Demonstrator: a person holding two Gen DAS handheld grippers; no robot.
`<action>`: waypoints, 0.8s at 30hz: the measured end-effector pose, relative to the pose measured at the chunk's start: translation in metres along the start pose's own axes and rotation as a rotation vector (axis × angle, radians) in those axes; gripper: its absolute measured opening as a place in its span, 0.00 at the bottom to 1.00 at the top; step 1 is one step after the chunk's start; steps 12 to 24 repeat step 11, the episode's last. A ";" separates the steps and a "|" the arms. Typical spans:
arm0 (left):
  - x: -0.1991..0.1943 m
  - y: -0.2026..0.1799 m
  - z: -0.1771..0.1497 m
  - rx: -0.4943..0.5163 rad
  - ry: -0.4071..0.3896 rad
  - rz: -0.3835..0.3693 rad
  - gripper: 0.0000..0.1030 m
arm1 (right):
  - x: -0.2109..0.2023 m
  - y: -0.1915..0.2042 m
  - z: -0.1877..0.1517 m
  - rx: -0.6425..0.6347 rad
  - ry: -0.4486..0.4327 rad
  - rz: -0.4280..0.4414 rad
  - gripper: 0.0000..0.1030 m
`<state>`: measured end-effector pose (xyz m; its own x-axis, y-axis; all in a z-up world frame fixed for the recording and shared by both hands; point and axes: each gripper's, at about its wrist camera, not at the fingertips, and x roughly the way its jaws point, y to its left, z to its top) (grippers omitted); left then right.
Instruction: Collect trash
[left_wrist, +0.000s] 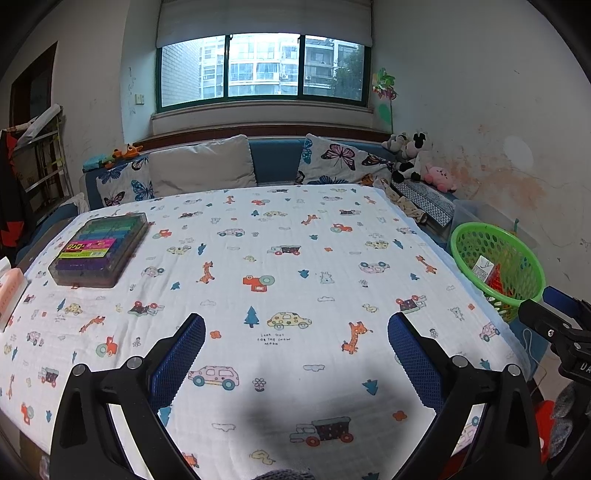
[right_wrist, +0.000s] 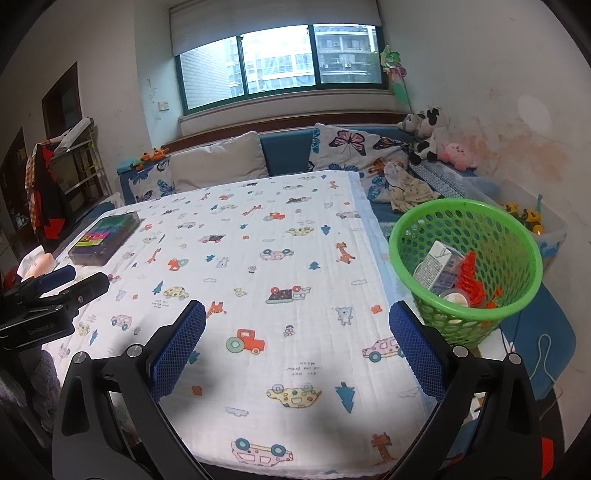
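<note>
Grippers hung idle above the covered desk: the left gripper (left_wrist: 296, 326) and the right gripper (right_wrist: 297, 315), each with two blue mesh-padded fingers on black arms, stood spread wide with nothing between them. Beneath lay a white cotton cloth printed with cars, giraffes and trees (right_wrist: 280, 236), bare of litter across its middle. One clear plastic case of coloured blocks (left_wrist: 99, 251) sat near the desk's far left corner, with one pale pink object (left_wrist: 9, 291) at the left edge, too cropped to identify.

Trash lay collected in the single round green perforated plastic basket (right_wrist: 466, 212), standing just off the desk's right edge. Three items could be counted inside: one white-and-blue drink carton (right_wrist: 441, 267), one bunched orange-red net (right_wrist: 471, 278) and one small round lidded cup (right_wrist: 454, 296). All looked light. The carton would likely crush under a hard squeeze and seemed best pinched across its flat faces; the net appeared soft and snag-prone, the cup slippery.
</note>
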<state>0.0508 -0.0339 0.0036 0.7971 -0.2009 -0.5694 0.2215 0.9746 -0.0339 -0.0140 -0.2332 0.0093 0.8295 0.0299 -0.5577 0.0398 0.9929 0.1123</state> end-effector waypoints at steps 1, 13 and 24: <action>0.000 0.000 0.000 0.001 -0.001 0.002 0.93 | 0.000 0.000 0.000 0.000 0.001 -0.001 0.96; 0.001 0.001 -0.001 -0.006 0.000 0.012 0.93 | 0.001 0.001 0.000 0.001 0.003 0.001 0.96; 0.001 0.001 -0.001 -0.006 0.000 0.012 0.93 | 0.001 0.001 0.000 0.001 0.003 0.001 0.96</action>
